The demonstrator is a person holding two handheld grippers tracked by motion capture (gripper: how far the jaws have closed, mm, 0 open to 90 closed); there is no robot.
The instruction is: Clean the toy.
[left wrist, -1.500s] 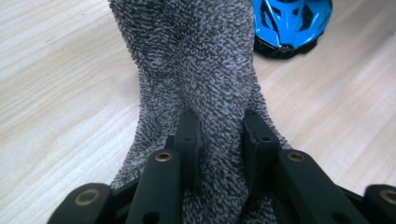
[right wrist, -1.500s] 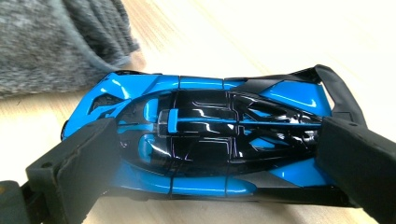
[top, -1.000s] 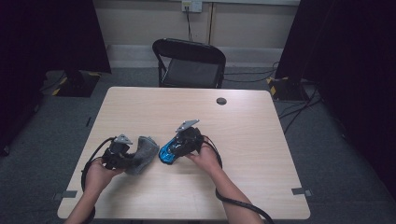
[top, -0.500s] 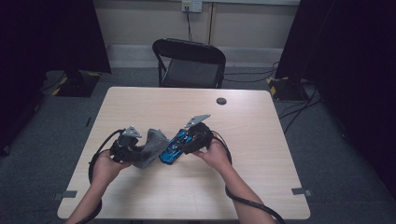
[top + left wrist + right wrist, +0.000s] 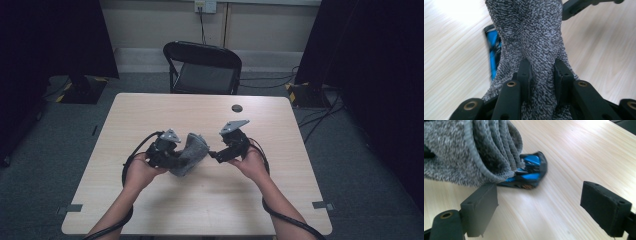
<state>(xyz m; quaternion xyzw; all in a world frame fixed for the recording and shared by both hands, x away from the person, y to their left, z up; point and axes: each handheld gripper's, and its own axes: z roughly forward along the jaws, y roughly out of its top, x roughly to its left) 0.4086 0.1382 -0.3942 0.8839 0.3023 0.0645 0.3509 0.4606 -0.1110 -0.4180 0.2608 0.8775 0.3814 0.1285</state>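
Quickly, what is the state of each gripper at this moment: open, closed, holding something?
Left gripper: closed on the grey sock, pinching its fabric.
Right gripper: open, holding nothing; the blue item lies ahead of it at the sock's opening.

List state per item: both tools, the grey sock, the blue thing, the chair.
Left tool: shut on the grey sock.
Right tool: open, nothing between its jaws.
Grey sock: pinched and held up, cuff gaping open.
Blue item: lying on the table, partly under the sock's cuff, blurred.
Folding chair: unfolded, unoccupied, behind the table.
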